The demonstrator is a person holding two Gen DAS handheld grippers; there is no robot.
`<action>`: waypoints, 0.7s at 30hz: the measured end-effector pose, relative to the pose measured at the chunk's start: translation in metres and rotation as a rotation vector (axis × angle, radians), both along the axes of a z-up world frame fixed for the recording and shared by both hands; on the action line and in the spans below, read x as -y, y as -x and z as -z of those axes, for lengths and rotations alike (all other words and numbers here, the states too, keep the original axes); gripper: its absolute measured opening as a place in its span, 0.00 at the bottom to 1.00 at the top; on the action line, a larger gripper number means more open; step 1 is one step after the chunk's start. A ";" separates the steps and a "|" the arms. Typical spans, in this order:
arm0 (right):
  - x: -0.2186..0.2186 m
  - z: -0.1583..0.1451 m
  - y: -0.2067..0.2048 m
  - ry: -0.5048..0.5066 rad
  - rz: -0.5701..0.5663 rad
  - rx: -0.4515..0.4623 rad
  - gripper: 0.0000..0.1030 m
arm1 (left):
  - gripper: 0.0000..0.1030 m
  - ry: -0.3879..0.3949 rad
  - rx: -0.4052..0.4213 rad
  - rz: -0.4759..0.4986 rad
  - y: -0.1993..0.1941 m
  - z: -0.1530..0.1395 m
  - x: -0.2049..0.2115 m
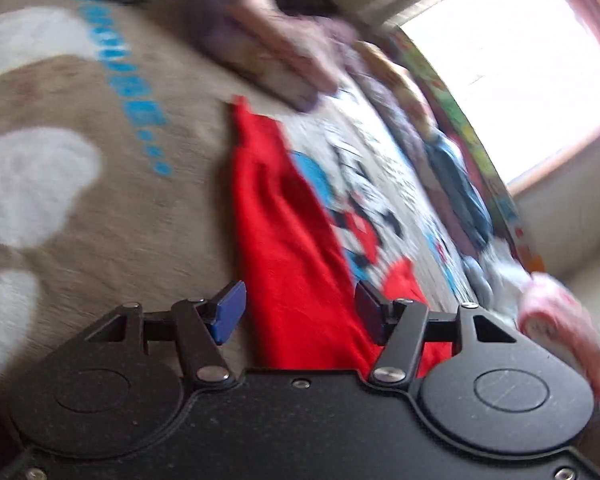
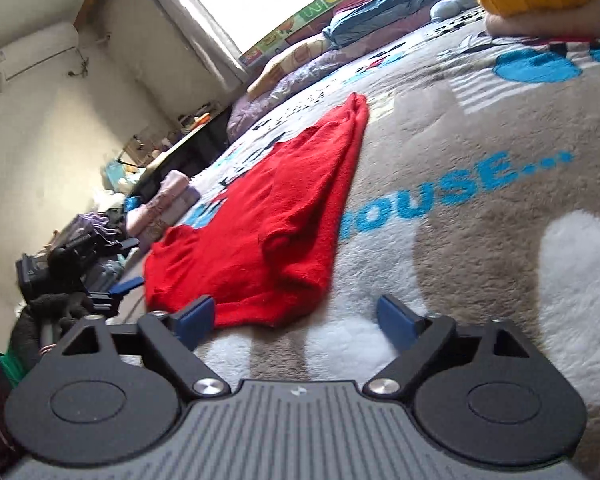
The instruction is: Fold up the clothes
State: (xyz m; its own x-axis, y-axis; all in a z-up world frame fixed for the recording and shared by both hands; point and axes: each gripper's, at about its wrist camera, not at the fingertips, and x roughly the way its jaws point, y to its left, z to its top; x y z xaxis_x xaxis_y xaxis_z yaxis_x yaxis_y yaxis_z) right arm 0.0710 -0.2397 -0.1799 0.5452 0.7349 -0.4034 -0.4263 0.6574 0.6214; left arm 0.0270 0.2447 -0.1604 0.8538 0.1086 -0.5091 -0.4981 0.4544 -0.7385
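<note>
Honestly, the left wrist view worries me most: it is smeared with blur, so I'm judging depth poorly. My left gripper (image 1: pixel 298 312) has its fingers spread apart with nothing between the pads, hanging over the near end of the red garment (image 1: pixel 284 216), which lies along the bed blanket (image 1: pixel 80 200). If I pinch now I could catch the fleecy blanket along with the cloth.

From the right wrist view, my right gripper (image 2: pixel 296 318) is likewise spread and holding nothing, just short of the garment's near hem. The garment looks doubled over lengthwise, tapering to a bunched far tip. A grab through only the top layer could peel that fold open. The left gripper sits off the garment's other side, so uneven pulls could skew it.
</note>
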 end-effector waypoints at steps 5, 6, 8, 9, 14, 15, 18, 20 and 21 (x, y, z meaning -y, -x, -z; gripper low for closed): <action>0.004 -0.006 0.001 -0.013 -0.004 -0.023 0.89 | 0.58 0.048 0.013 -0.054 -0.001 0.008 -0.028; 0.004 -0.008 0.002 -0.008 0.004 -0.022 0.86 | 0.58 0.036 0.010 -0.054 -0.005 0.008 -0.033; 0.004 -0.011 0.003 -0.016 0.003 -0.013 0.71 | 0.57 0.012 0.004 -0.052 -0.012 0.007 -0.041; 0.004 -0.014 0.003 -0.024 -0.002 -0.006 0.69 | 0.57 0.004 0.003 -0.048 -0.015 0.007 -0.046; -0.013 -0.033 0.001 -0.013 -0.050 0.045 0.69 | 0.48 -0.004 0.023 -0.030 -0.036 0.011 -0.062; -0.018 -0.037 0.000 -0.011 -0.063 0.053 0.69 | 0.44 -0.008 0.027 -0.023 -0.040 0.012 -0.064; -0.031 -0.049 -0.003 -0.005 -0.100 0.076 0.69 | 0.30 -0.016 0.034 -0.005 -0.054 0.015 -0.069; -0.043 -0.056 -0.007 0.004 -0.123 0.088 0.69 | 0.08 -0.060 0.050 0.021 -0.060 0.009 -0.064; -0.050 -0.059 -0.009 0.013 -0.132 0.093 0.69 | 0.08 -0.092 0.060 0.039 -0.061 0.004 -0.060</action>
